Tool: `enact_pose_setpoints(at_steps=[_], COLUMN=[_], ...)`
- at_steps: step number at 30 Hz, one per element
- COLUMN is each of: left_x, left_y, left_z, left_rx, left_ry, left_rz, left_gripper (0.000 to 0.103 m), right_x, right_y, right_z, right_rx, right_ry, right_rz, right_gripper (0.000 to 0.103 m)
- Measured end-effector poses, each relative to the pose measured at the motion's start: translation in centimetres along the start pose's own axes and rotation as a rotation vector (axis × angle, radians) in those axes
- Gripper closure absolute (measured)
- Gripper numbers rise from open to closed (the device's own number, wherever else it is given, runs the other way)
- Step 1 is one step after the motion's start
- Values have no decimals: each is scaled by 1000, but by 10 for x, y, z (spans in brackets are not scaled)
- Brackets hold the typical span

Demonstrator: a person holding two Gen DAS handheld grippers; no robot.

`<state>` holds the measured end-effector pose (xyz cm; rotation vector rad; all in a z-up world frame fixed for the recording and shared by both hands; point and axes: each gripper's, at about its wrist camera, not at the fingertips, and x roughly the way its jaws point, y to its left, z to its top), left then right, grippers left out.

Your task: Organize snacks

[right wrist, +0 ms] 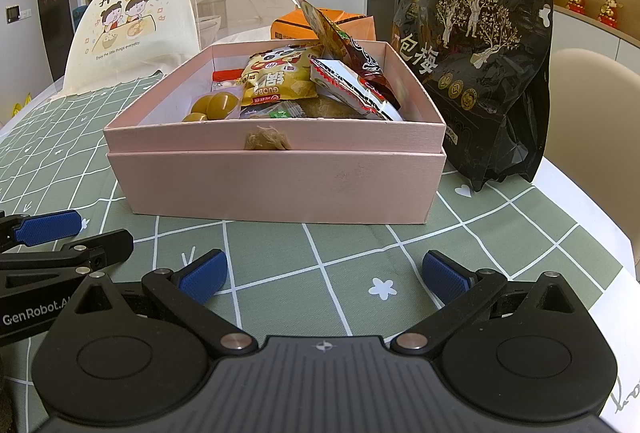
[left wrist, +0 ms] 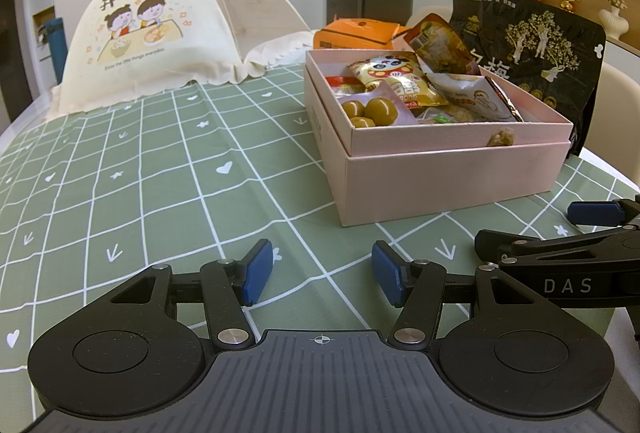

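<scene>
On the worktop, at twelve o'clock from the right gripper, a pink box is set, filled with snack packets. At two o'clock a black pouch is stood upright, just beside the box. At ten o'clock a cloth food cover is placed. Both the right gripper and the left gripper are held released, nothing between the pads, low over the checked cloth.
</scene>
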<state>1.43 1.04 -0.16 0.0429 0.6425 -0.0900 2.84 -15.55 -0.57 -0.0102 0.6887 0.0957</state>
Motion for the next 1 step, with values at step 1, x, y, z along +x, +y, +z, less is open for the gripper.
enact_pose_setpoints(at_steps=[1], left_x=[0], left_y=[0], left_z=[0], left_rx=[-1], left_ry=[0], left_rz=[0], left_gripper=[41], right_x=[0], right_y=[0], right_z=[0], right_rx=[0], right_ry=[0], right_rz=[0], right_gripper=[0])
